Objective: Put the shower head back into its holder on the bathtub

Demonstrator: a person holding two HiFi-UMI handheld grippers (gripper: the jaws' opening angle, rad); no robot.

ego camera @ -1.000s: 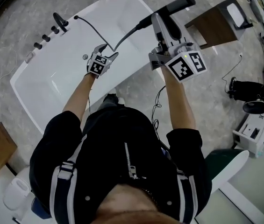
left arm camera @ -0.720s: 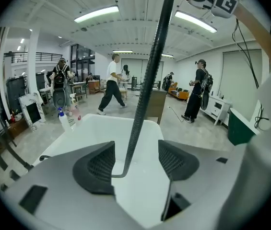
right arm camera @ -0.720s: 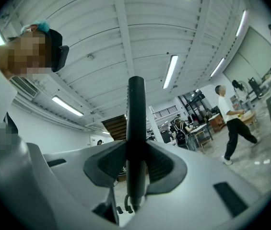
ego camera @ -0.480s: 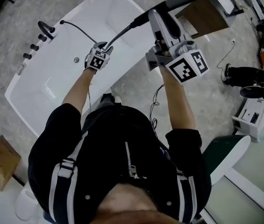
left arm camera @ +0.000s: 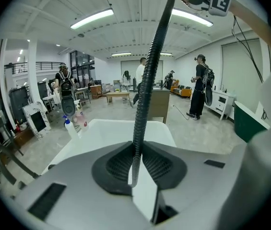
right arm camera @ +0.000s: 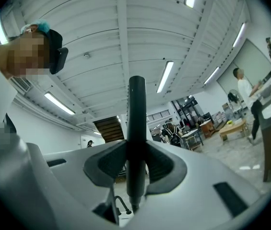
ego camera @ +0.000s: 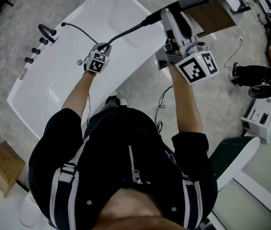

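The shower head [ego camera: 187, 3] is clamped in the right gripper [right arm camera: 136, 166], raised beside the tub [ego camera: 44, 87]. Its hose [left arm camera: 150, 73] is pinched between the jaws of the left gripper [left arm camera: 136, 169], which have just been closing, over the tub's rim.

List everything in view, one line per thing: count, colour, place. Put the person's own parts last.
bathtub: one, white, upper left of the head view
faucet: one, black, on the tub's left rim
hose: one, black, running from the tub rim up to the shower head
shower head: one, dark, held above the tub's right end
bottles: two, one white with a blue top and one pinkish, at the tub's far end
cabinet: one, brown wood, right of the tub
cardboard box: one, brown, on the floor at lower left
bystanders: several, dark clothes, far across the room
left claw: one, grey, jaws have just been closing, now on the hose
right claw: one, grey, shut on the shower head
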